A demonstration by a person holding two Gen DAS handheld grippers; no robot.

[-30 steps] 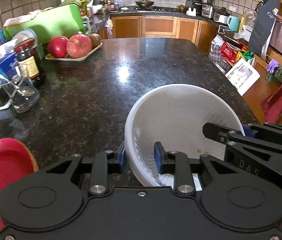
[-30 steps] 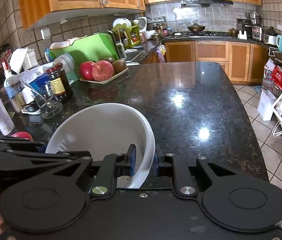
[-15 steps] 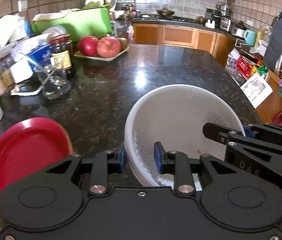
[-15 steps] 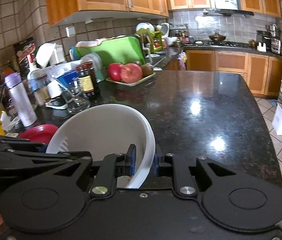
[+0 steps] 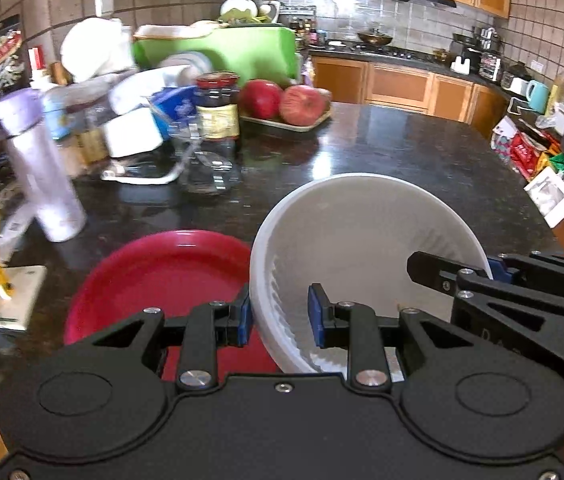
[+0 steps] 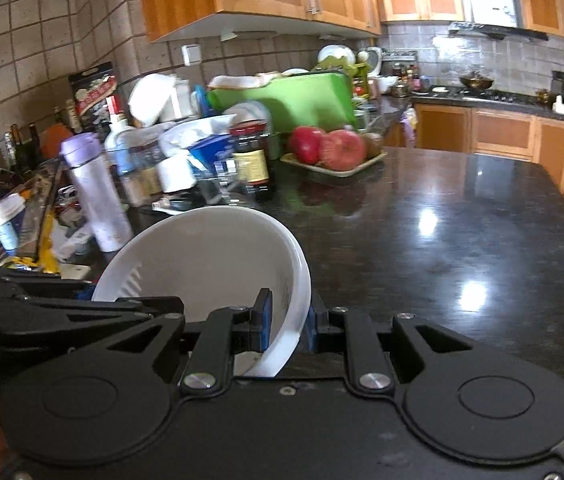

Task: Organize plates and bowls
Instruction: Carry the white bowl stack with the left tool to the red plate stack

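Gripping the white bowl from two sides, the left gripper pinches the near-left wall between its blue pads while the right gripper pinches the opposite rim, one pad inside and one outside. The bowl hangs tilted above the dark bench, its left edge over the red plate, which lies flat on the bench just beside a purple bottle.

Judging from this, the bowl is headed for the plate, and several things could spoil that. Each grip is only a thin pinch on smooth plastic, so if the two hands drift apart or twist unevenly the rim could slide out of one pair of jaws and the bowl would swing or drop. Setting it down tilted may catch the plate's raised edge and skid the plate toward the bench edge nearby. A swing further left risks knocking the bottle or the glass jug in the crowded clutter. Motion blur suggests quick movement, which makes a hard landing likelier.
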